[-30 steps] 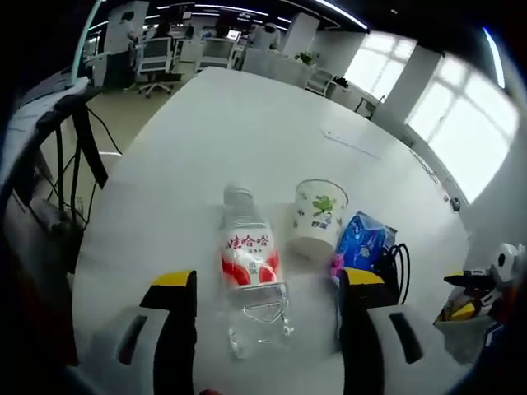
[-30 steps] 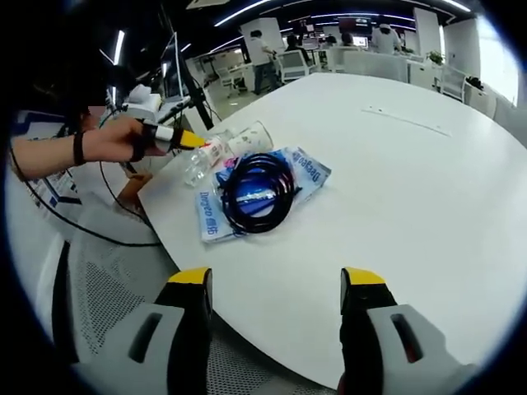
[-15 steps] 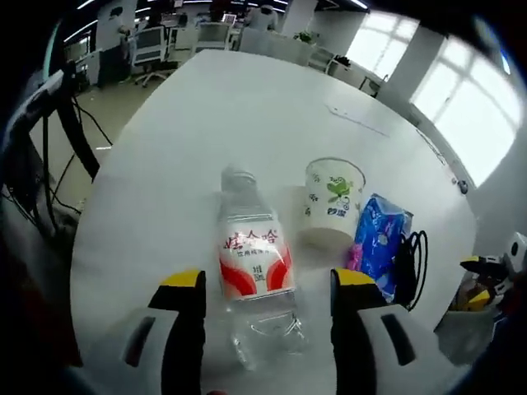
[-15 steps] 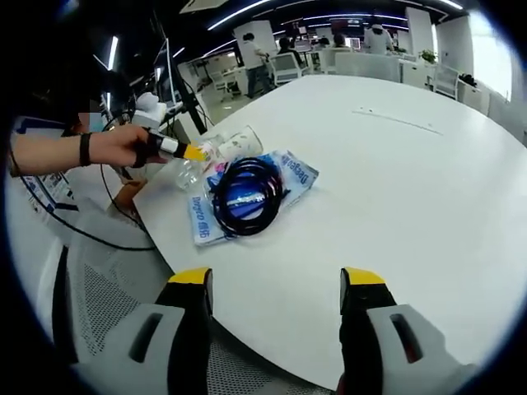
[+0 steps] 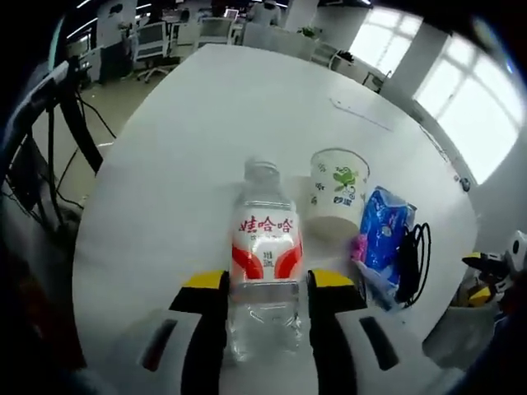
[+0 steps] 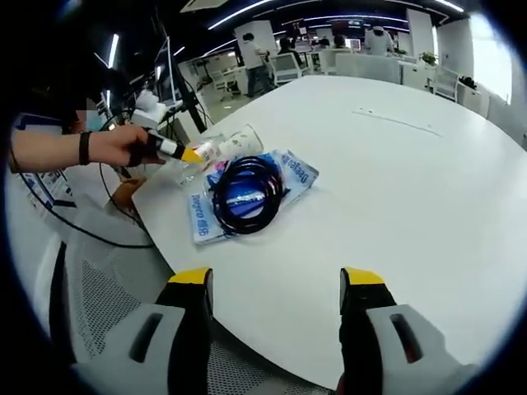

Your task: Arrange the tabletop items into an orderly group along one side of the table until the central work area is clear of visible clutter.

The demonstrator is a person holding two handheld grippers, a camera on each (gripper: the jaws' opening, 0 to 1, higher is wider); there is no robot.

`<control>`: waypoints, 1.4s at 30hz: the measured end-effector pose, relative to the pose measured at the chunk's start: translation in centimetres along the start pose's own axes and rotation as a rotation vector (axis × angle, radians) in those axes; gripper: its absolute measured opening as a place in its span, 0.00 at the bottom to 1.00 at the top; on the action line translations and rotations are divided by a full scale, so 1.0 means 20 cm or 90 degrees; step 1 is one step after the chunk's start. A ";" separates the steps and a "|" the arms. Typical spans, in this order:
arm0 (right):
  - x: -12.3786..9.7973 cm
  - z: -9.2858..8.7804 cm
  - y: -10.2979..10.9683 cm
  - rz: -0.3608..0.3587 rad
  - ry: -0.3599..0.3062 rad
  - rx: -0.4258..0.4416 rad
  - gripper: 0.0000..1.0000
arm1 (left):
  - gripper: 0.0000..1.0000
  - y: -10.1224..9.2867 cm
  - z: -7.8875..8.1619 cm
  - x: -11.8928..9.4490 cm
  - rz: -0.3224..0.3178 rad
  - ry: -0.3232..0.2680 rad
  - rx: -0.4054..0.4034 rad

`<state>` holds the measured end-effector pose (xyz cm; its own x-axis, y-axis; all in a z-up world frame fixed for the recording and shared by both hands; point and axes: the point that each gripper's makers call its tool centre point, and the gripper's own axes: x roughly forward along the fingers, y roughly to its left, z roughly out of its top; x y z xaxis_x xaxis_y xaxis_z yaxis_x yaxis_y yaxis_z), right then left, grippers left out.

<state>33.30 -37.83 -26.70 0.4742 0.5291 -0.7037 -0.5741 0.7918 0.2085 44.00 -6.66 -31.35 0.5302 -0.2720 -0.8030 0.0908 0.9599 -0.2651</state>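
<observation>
A clear water bottle (image 5: 265, 271) with a red and white label lies on the white table, and my left gripper (image 5: 268, 281) is shut on its lower body. Beside it stands a paper cup (image 5: 338, 191) printed with green, then a blue tissue pack (image 5: 384, 239) with a coiled black cable (image 5: 411, 257) on top. In the right gripper view the black cable (image 6: 245, 191) sits on the blue pack (image 6: 298, 170) near the table's edge. The left gripper (image 6: 183, 151) reaches the bottle (image 6: 206, 155) and cup (image 6: 241, 142) there. My right gripper (image 6: 276, 284) stands open over bare table.
The round white table (image 6: 412, 189) stretches far to the right. A person's hand and forearm (image 6: 78, 148) hold the left gripper. A mesh chair (image 6: 107, 321) sits below the table edge. A thin white strip (image 6: 395, 121) lies far out on the table.
My left gripper's jaws have narrowed from wide apart to pressing the water bottle's sides. The right gripper has stayed put and open.
</observation>
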 end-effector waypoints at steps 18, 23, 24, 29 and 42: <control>0.04 0.02 0.02 0.003 -0.014 0.005 0.62 | 0.37 0.02 -0.19 -0.10 -0.002 0.001 -0.023; 0.05 0.04 0.03 0.008 -0.016 0.004 0.62 | 0.37 0.01 -0.25 -0.12 -0.002 0.006 -0.037; 0.06 0.04 0.03 0.009 -0.017 0.004 0.62 | 0.37 0.01 -0.25 -0.13 -0.001 0.006 -0.043; 0.07 0.06 0.04 0.013 -0.027 0.006 0.62 | 0.37 -0.01 -0.30 -0.15 0.007 0.012 -0.034; 0.06 0.01 0.04 0.022 -0.023 0.006 0.62 | 0.39 -0.03 -0.32 -0.16 -0.001 0.049 0.003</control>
<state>33.53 -36.56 -27.27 0.4777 0.5664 -0.6715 -0.5838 0.7759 0.2392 36.77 -6.88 -32.08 0.4633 -0.2776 -0.8416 0.0957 0.9598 -0.2639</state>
